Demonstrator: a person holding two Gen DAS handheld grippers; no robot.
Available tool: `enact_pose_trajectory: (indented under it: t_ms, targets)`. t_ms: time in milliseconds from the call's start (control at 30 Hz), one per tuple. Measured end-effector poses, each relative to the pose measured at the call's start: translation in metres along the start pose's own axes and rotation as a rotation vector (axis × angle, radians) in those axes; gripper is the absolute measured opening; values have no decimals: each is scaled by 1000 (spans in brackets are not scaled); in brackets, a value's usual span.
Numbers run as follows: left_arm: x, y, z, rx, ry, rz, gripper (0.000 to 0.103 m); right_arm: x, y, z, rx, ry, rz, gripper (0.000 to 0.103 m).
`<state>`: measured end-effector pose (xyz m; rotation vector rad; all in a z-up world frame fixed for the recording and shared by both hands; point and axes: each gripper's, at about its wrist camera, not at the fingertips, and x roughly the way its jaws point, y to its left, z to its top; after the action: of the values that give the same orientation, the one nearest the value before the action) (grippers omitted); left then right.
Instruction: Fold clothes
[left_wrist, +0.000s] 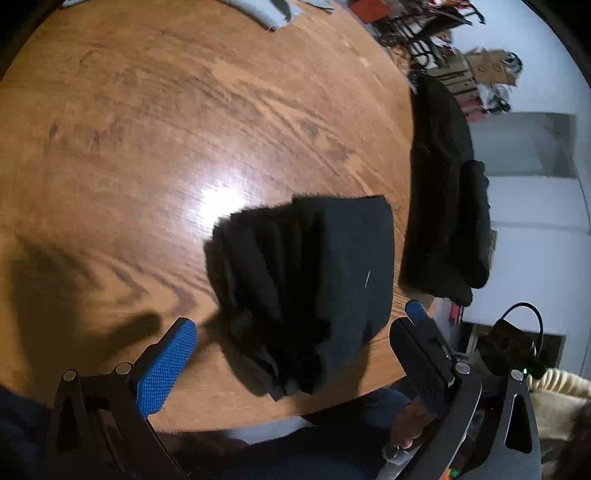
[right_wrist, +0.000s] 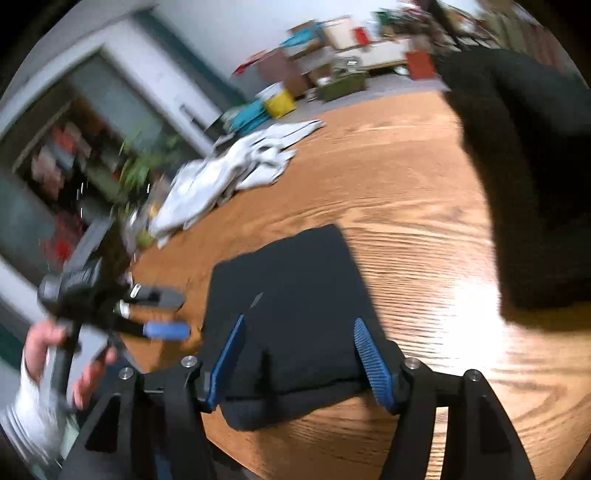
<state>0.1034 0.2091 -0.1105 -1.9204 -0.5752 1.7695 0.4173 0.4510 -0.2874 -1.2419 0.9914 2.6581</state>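
A folded black garment (left_wrist: 306, 288) lies flat on the wooden table (left_wrist: 147, 147) close to its near edge. My left gripper (left_wrist: 301, 317) hovers over it, open wide, one blue pad (left_wrist: 166, 369) off its left side; nothing is pinched. In the right wrist view the same black garment (right_wrist: 295, 295) lies under my right gripper (right_wrist: 300, 321), whose blue fingers (right_wrist: 229, 362) straddle its near edge, open, without pressing on it. The left gripper (right_wrist: 173, 314) shows at the left, held by a hand in a white sleeve (right_wrist: 33, 417), open and empty.
A taller pile of black cloth (left_wrist: 439, 184) (right_wrist: 535, 184) sits at the table's edge beside the garment. Crumpled pale grey clothes (right_wrist: 229, 173) lie at the far side, and grey fabric (left_wrist: 258, 11) shows at the top. Cluttered room beyond the table edge.
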Motion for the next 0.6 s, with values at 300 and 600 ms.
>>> enact_pose_trajectory:
  t_ms: [300,600]
  targets:
    - [7,-21,-14,-4,-33,-3,74,-21,-21,-1,77,-36,10,75]
    - [27,-24,-14,-54,18,32,63,-33,-22,-4,75,-74,16,77]
